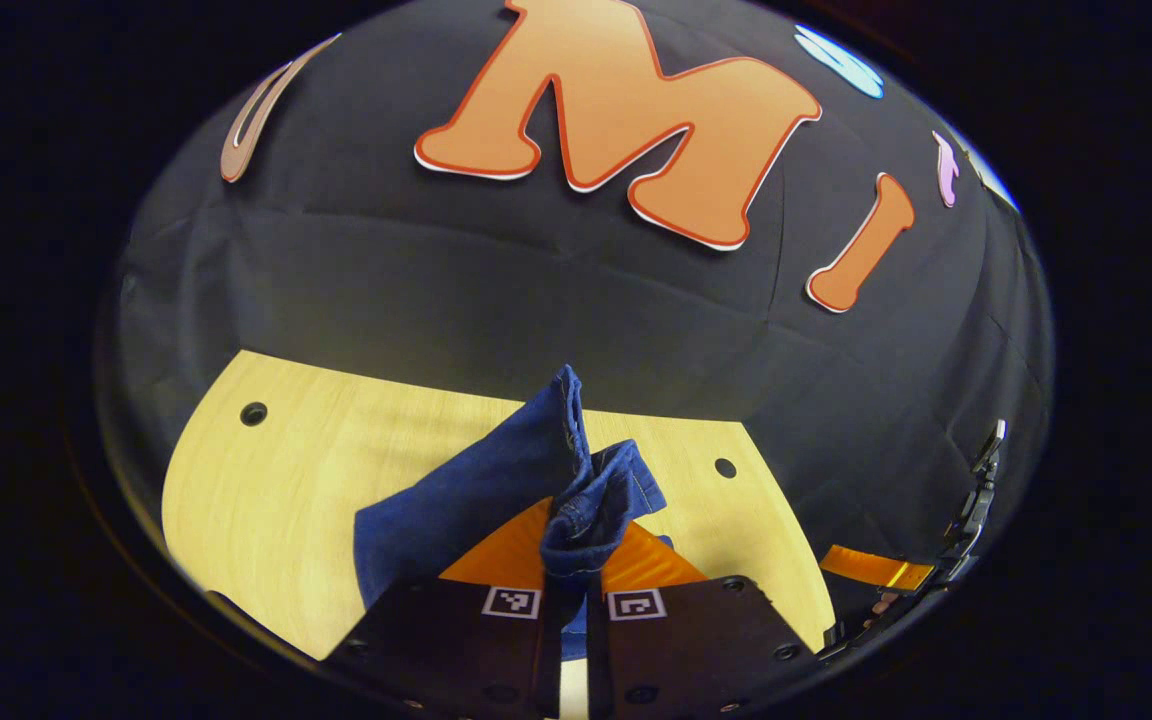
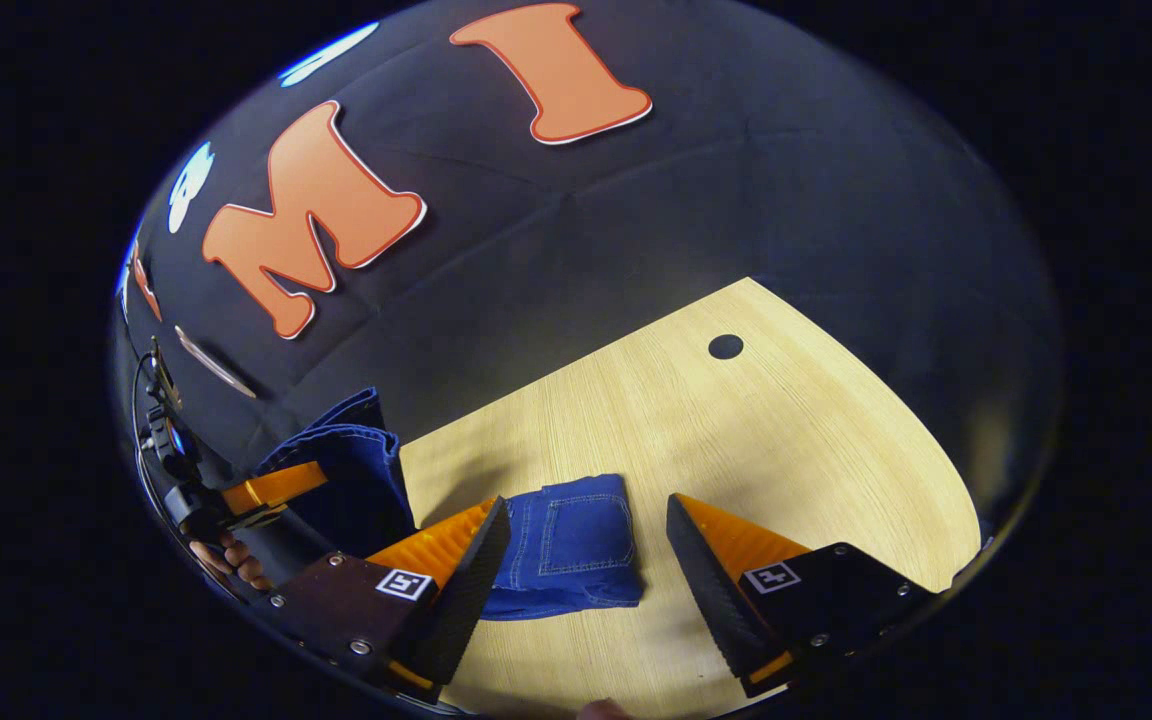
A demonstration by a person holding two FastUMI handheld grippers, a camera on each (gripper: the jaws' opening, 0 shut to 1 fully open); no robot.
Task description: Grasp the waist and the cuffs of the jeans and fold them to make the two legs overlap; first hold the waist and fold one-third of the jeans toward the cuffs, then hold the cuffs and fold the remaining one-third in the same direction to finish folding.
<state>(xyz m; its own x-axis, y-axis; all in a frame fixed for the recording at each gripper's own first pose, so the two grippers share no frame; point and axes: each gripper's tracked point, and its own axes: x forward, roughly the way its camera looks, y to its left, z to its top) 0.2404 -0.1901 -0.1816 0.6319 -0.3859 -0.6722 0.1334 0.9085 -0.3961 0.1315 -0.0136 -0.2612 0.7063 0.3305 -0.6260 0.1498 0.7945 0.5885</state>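
Left gripper [image 1: 573, 590]: jaws clamped on bunched jeans [image 1: 496, 480], lifted off table [image 1: 266, 480].
Right gripper [image 2: 586, 560]: jaws apart, above denim, nothing held.
Obstruction: raised fabric hid table behind.

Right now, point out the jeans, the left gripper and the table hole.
jeans [image 2: 571, 540]: right gripper view, back pocket panel.
left gripper [image 1: 573, 560]: left gripper view, between its fingers, shut on denim.
table hole [image 2: 725, 347]: right gripper view, its centre.

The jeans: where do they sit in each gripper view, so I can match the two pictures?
Left gripper view: the jeans rise bunched at bottom centre, pinched between the left gripper fingers.
Right gripper view: the jeans lie folded on the table between the open fingers of the right gripper; a lifted part hangs at far left.
Shared landmark: the dark round hole in the wooden table.
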